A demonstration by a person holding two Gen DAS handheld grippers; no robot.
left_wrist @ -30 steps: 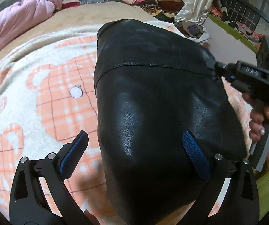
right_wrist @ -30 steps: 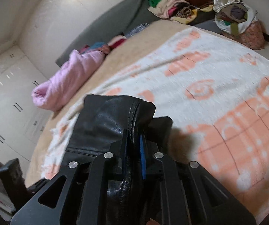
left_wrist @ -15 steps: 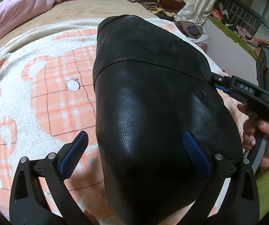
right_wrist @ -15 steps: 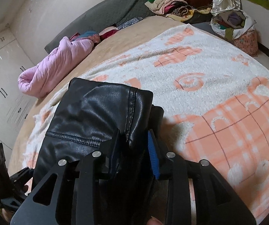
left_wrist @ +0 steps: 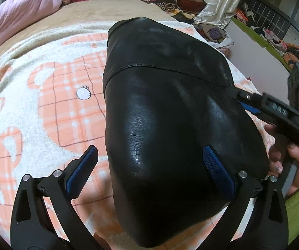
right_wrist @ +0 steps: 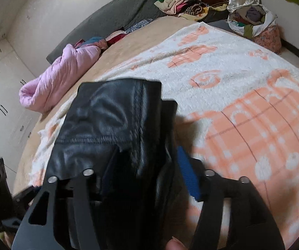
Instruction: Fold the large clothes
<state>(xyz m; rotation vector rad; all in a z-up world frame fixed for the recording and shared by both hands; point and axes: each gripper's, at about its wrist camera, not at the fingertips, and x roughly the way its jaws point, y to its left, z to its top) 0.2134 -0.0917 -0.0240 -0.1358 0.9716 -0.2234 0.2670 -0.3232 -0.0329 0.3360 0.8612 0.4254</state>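
A folded black leather garment [left_wrist: 170, 114] lies on the white and orange blanket [left_wrist: 51, 104] on the bed. My left gripper [left_wrist: 151, 162] is open, its blue pads [left_wrist: 218, 170] wide apart; the right finger rests on the garment's near end. In the right wrist view the garment [right_wrist: 112, 120] sits between the open jaws of my right gripper [right_wrist: 147, 170], which stands at its right edge and also shows in the left wrist view [left_wrist: 251, 104]. Whether the right gripper's pads still touch the leather is unclear.
A pink quilt [right_wrist: 62, 77] lies rolled at the head of the bed. Piles of clothes [right_wrist: 182, 0] and a full bag [right_wrist: 253, 20] stand beyond the far end. White wardrobes [right_wrist: 1, 95] line the left wall.
My right gripper has opened from shut on the garment's edge. The garment has settled flatter on the blanket. The left gripper has stayed open.
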